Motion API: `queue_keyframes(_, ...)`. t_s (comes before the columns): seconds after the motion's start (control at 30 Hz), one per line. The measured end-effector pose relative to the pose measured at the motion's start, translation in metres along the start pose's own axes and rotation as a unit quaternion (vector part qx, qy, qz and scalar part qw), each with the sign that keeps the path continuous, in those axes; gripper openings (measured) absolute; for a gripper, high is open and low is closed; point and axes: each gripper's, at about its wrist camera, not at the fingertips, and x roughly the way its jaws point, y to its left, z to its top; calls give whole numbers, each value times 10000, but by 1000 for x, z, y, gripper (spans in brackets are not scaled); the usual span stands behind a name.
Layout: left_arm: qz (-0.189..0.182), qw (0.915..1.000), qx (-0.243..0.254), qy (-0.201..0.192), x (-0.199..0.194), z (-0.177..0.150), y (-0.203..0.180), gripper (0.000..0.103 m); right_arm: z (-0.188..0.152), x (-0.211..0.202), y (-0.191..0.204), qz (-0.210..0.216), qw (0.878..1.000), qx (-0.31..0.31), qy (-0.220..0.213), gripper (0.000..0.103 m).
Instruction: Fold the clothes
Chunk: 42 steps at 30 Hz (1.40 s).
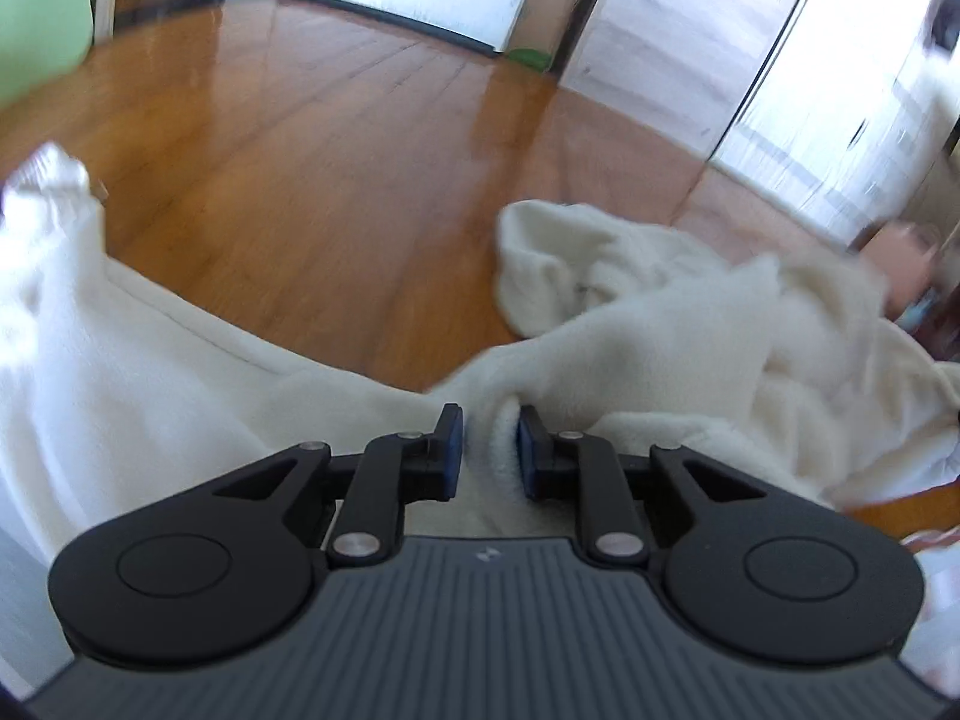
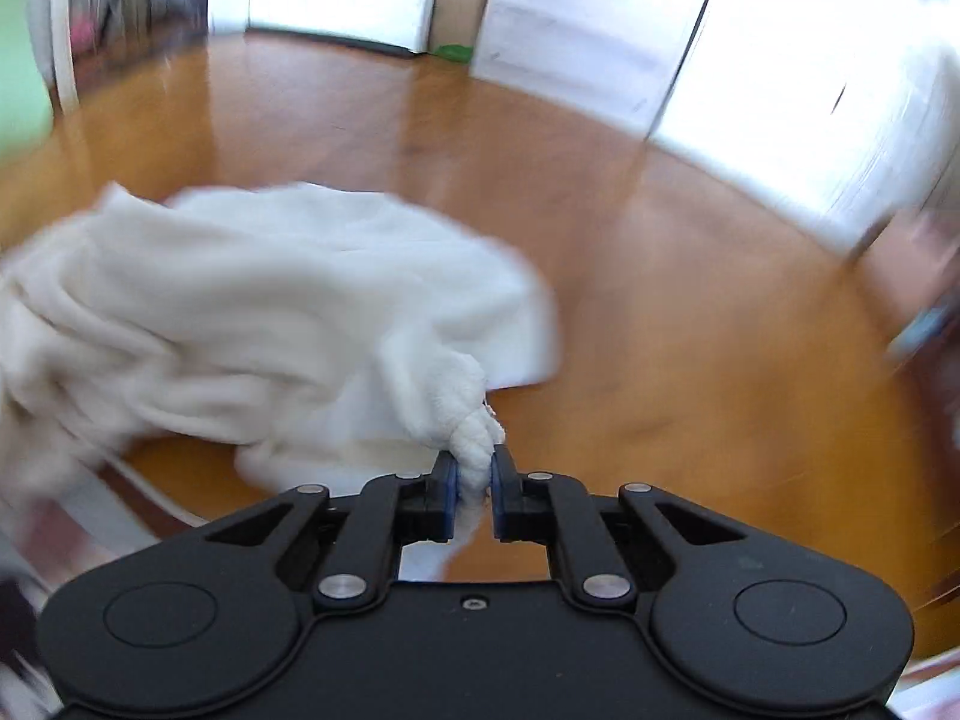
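Clamped on a bunched fold of the cream fleece garment (image 1: pixel 690 324), the left gripper (image 1: pixel 487 450), blue pads (image 1: pixel 454 450) pressing the pile from both sides. Pinned there, by the look of it, to anchor one edge while the rest gets drawn out. Spread from that grip across the wooden floor (image 1: pixel 312 138): one flat stretch trailing left of the gripper, a crumpled heap with a rounded cuff or hem to its right.

Shut too, the right gripper (image 2: pixel 474 483), on a twisted nub of the same white fleece (image 2: pixel 240 300), lifted clear of the floor (image 2: pixel 690 330) so the cloth hangs and billows off to the gripper's left. Blurred fabric, likely mid-swing. Probably a two-point hold for shaking the piece flat ahead of a first fold; no fold yet made.

Beyond the garment, against the far wall, a cardboard box (image 2: pixel 457 6), something blue showing at its top, contents otherwise impossible to tell.
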Motion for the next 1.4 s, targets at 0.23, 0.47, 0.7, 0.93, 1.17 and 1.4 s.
queue_keyframes(0.23,-1765,9838,-109,281,-36,7,-27,21,23,-61,-109,-1760,9765,-1012,724,11)
queue_keyframes(0.47,-1632,9733,1171,1113,-11,-34,-120,31,-22,9,-164,-2952,9309,-865,1973,28)
queue_keyframes(0.7,-1317,9658,1955,1080,1,-62,-164,57,-54,7,-105,-481,9888,1064,928,52)
queue_keyframes(0.93,-1189,9682,1791,1278,30,-50,-137,1,-80,38,-27,1797,9673,1607,791,57)
queue_keyframes(1.17,-746,9806,1741,502,11,0,-112,1,-90,42,29,1648,9842,278,576,57)
queue_keyframes(1.4,-379,9811,1725,787,24,-19,-97,1,-101,44,49,1380,9875,-417,631,57)
